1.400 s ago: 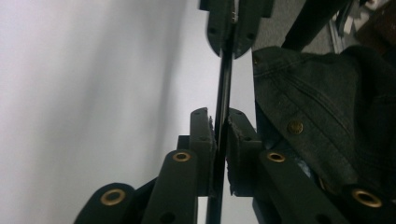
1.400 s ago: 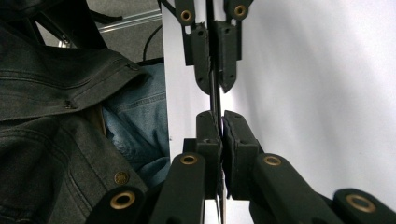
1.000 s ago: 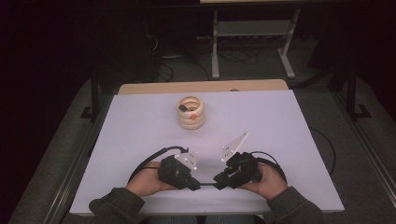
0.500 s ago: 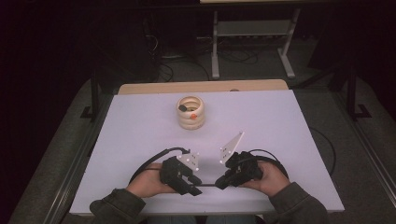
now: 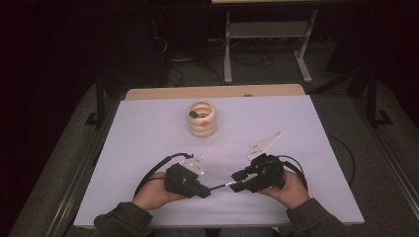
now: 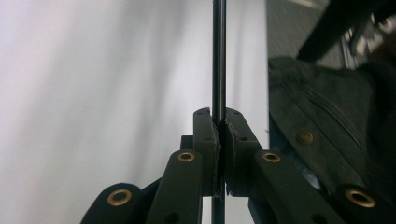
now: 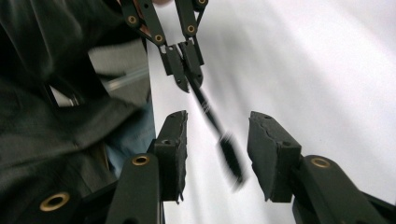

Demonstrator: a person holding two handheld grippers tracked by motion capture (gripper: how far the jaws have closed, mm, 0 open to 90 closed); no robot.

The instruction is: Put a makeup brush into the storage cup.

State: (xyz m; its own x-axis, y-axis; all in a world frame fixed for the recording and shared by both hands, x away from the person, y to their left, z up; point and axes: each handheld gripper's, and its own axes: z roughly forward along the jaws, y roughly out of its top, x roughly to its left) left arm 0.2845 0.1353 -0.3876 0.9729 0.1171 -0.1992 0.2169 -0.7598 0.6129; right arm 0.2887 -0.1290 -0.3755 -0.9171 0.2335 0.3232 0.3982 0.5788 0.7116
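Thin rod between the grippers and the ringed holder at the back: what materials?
Rod: looks like dark metal or hard plastic; smooth, with a glossy highlight along it, thicker dark end. Ringed holder: probably pale wood or matte plastic; cream, stacked rounded rings, no shine.

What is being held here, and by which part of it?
The left gripper clamps a thin black rod-like tool on its slim shaft; right gripper is open around its thicker end.

I see one thin dark rod (image 5: 221, 186), a slim stick with a thicker black end, like a small brush or pen. It lies roughly level, just above the table (image 5: 148, 128), close to the near edge and about midway along it. Its thin end is pinched in my left gripper (image 5: 206, 191). Its thick black end (image 7: 231, 156) sits blurred between the spread pads of my right gripper (image 5: 237, 180), seemingly touching neither.
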